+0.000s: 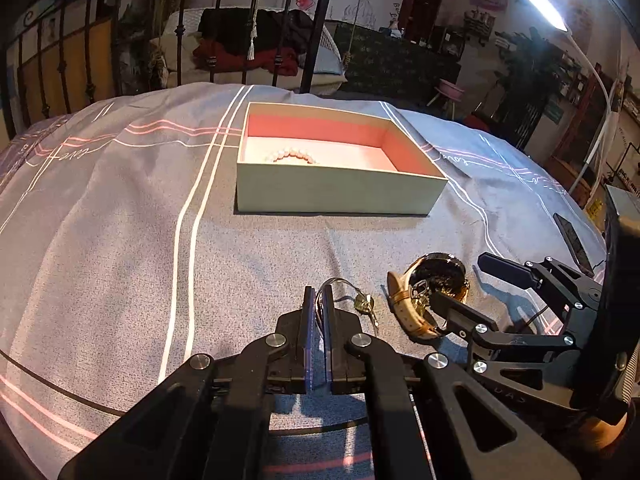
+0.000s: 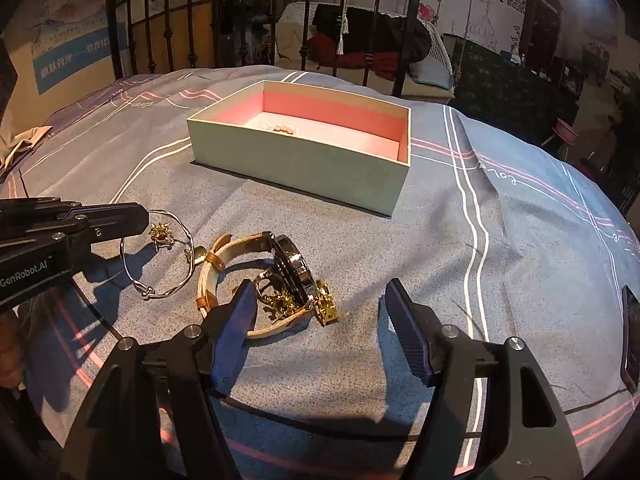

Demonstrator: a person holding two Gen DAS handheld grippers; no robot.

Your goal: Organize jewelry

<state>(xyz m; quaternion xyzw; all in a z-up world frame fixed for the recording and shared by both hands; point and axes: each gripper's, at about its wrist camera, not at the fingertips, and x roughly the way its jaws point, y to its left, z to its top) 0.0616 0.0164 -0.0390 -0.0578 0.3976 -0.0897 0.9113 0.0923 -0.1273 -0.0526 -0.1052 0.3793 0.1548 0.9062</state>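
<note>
An open box with a pink inside lies on the bed and holds a pearl bracelet; the box and bracelet also show in the right wrist view. My left gripper is shut on a thin silver bangle with a gold charm. A wristwatch with a tan strap lies beside it, with gold pieces against it. My right gripper is open, its fingers astride the watch and gold pieces. The right gripper also shows in the left wrist view.
The grey striped bedspread covers the bed. A black metal bed frame stands behind the box. A dark phone lies at the right edge. A lamp shines at upper right.
</note>
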